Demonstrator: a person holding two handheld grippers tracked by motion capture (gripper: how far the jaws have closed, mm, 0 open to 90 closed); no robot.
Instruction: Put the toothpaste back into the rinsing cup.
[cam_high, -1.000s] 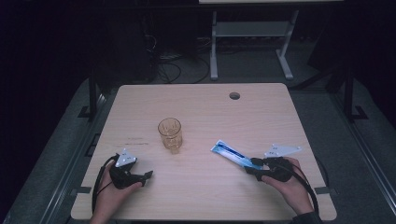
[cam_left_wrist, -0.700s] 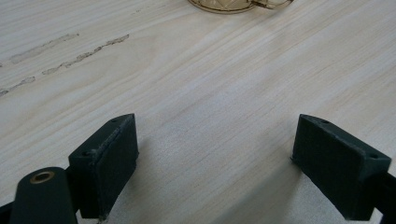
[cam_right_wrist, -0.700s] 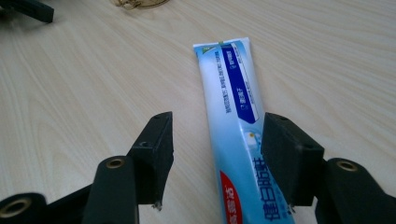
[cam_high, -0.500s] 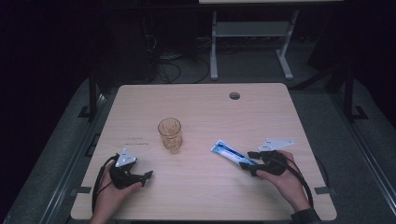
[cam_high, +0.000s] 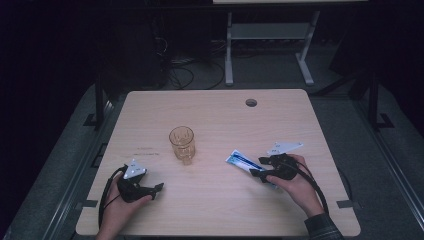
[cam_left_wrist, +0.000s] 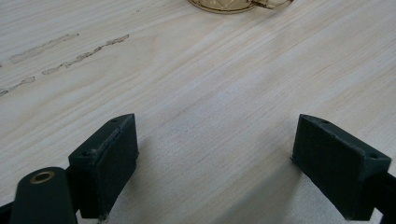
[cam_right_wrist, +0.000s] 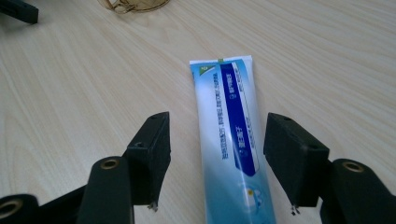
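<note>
Two grippers are held low over the table (cam_high: 215, 210) in the high view. The right gripper (cam_high: 256, 167), at the lower right of the frame, is set astride a toothpaste tube (cam_high: 242, 162) that lies flat on the wood right of centre. In the right gripper view the tube (cam_right_wrist: 231, 135) is seen between the jaws with a gap on each side; the jaws have just been opening and stand released. The left gripper (cam_high: 157, 188), at the lower left, is held with its jaws spread wide and nothing between them. An amber glass (cam_high: 182, 144) stands upright near the middle of the frame, well apart from both.
</note>
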